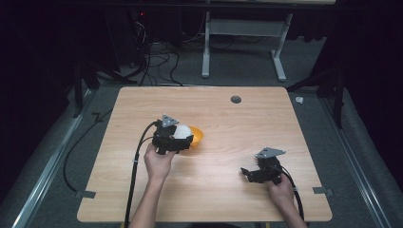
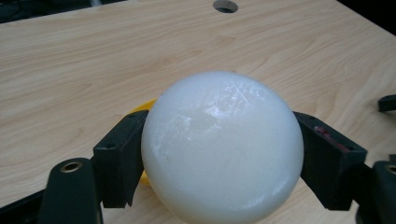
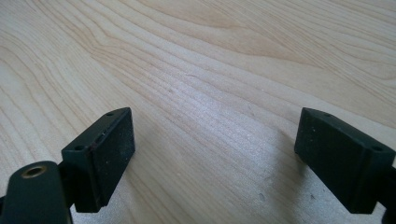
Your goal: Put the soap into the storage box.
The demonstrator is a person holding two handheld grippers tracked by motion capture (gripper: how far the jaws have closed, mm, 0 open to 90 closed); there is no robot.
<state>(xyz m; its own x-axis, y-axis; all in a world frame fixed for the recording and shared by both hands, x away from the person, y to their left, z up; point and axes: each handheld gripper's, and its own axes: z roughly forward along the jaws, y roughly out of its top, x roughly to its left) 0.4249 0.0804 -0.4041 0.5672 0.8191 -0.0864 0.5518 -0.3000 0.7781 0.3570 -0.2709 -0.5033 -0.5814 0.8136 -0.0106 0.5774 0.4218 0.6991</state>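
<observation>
One wooden worktop (image 1: 214,190) fills the scene. On it sits one white ball (image 2: 222,149), near the centre and slightly toward nine o'clock. One orange bowl (image 1: 197,136) lies just beside the ball, on its three o'clock side. One round dark hole (image 1: 235,99) marks the worktop toward twelve o'clock. There are two hand-held grippers: the left hand-held gripper (image 1: 183,137) at the ball, and the right hand-held gripper (image 1: 247,173) toward four o'clock. Two hands hold them, the left hand (image 1: 159,164) and the right hand (image 1: 281,190). Each hand-held gripper trails one black cable.
</observation>
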